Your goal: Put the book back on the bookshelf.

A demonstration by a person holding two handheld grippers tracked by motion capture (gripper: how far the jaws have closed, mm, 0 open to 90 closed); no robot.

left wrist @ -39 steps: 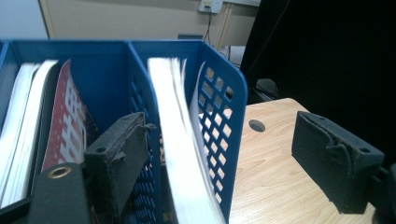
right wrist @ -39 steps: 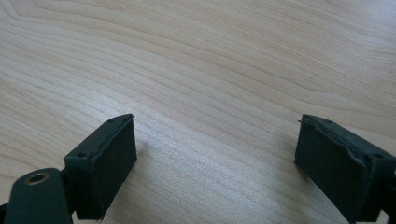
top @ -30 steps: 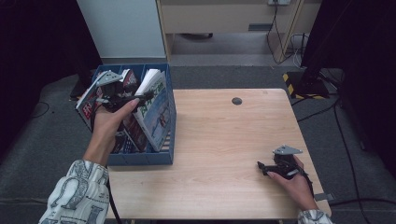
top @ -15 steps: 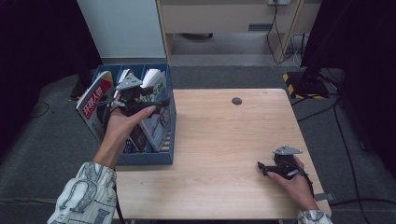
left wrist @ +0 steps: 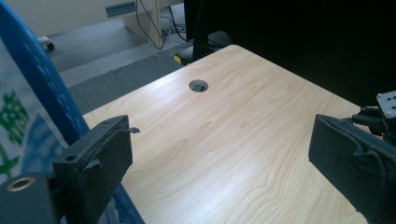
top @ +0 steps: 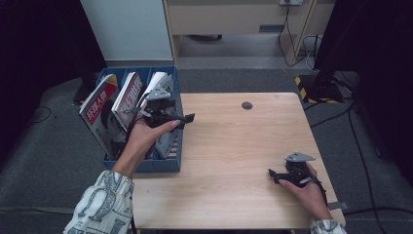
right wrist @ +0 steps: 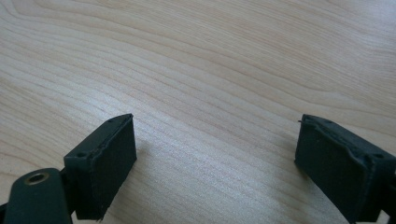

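Books (top: 127,100) stand released in the blue bin (top: 168,165); left gripper (top: 187,118), fingers just opened and empty, has swung over the tabletop (top: 234,146); right gripper (top: 272,174) rests open.

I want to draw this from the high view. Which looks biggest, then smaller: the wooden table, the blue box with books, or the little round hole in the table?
1. Wooden table
2. Blue box holding books
3. Round hole, by far the smallest
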